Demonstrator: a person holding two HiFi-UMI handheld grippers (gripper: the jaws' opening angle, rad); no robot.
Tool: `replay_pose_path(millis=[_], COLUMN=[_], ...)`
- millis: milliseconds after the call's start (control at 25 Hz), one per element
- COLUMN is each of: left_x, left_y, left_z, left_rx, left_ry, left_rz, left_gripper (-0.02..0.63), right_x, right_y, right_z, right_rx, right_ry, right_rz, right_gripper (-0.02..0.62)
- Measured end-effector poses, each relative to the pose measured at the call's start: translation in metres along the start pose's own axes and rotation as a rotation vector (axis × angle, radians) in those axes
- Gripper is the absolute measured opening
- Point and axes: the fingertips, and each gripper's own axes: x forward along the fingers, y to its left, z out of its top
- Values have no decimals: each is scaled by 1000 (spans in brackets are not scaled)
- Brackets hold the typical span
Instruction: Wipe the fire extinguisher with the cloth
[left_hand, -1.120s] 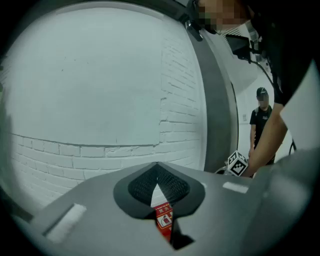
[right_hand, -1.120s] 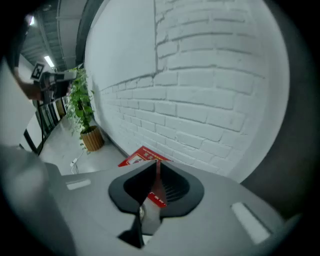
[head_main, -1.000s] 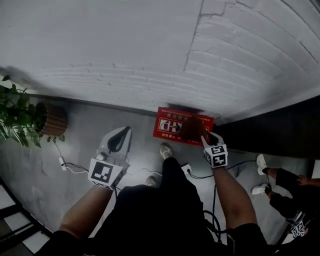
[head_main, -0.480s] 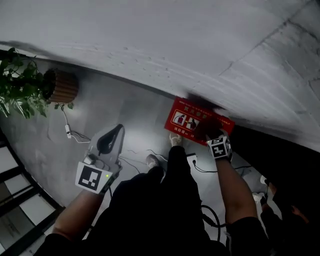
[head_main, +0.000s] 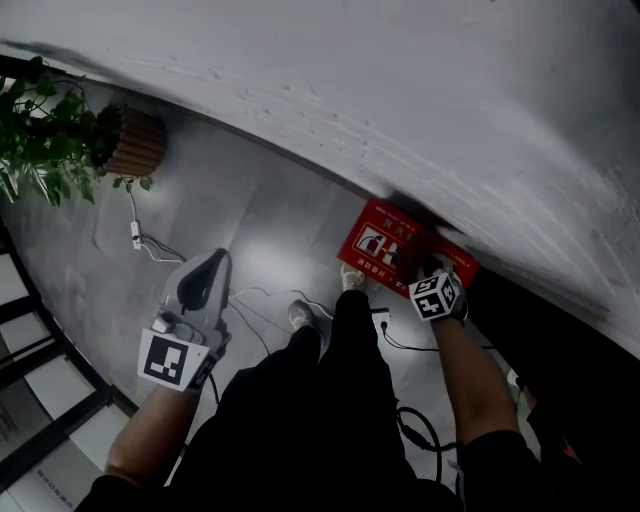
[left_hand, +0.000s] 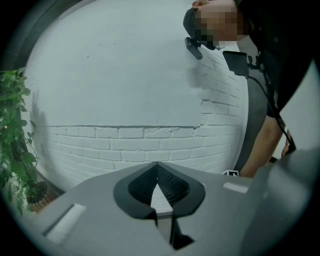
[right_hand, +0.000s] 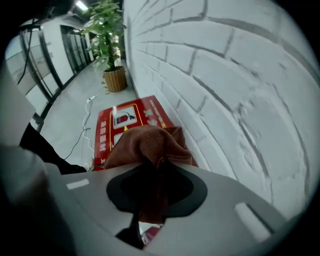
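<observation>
A red fire extinguisher box (head_main: 372, 244) with white pictures lies on the floor against the white brick wall, also seen in the right gripper view (right_hand: 124, 119). My right gripper (head_main: 424, 272) points steeply down over its right part, shut on a brown cloth (head_main: 414, 254). Its jaws have just been closing, and the cloth (right_hand: 150, 142) bunches out between them (right_hand: 152, 169) above the box lid. No extinguisher itself shows. My left gripper (head_main: 204, 272) hangs over the bare floor to the left, shut and empty, its tips (left_hand: 156, 165) facing the brick wall.
A potted plant (head_main: 45, 135) in a wicker pot (head_main: 135, 142) stands at the far left by the wall. Cables (head_main: 150, 248) trail over the grey floor. My own shoes (head_main: 305, 315) stand near the box. Another person (left_hand: 272, 85) stands at the right.
The right gripper has dropped with the cloth onto the red box. The left gripper has drifted left and lower. The head view has swung, tilting the wall.
</observation>
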Motion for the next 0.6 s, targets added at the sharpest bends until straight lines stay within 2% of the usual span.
replay_pose_path(millis=[120, 280, 400, 600], left_x=[-5, -16, -29, -43], left_y=[5, 16, 22, 32], left_z=[-1, 1, 2, -2], left_rx=[-3, 4, 1, -12], left_ry=[11, 11, 13, 21], left_rz=[24, 62, 92, 133], left_gripper=[0, 0, 0, 0], right_x=[13, 38, 55, 63], right_y=[10, 24, 27, 31], right_z=[55, 113, 127, 121], right_rx=[-98, -152, -182, -261], right_ry=[-67, -91, -45, 0], right_rz=[30, 60, 66, 65], right_gripper=[66, 66, 66, 64])
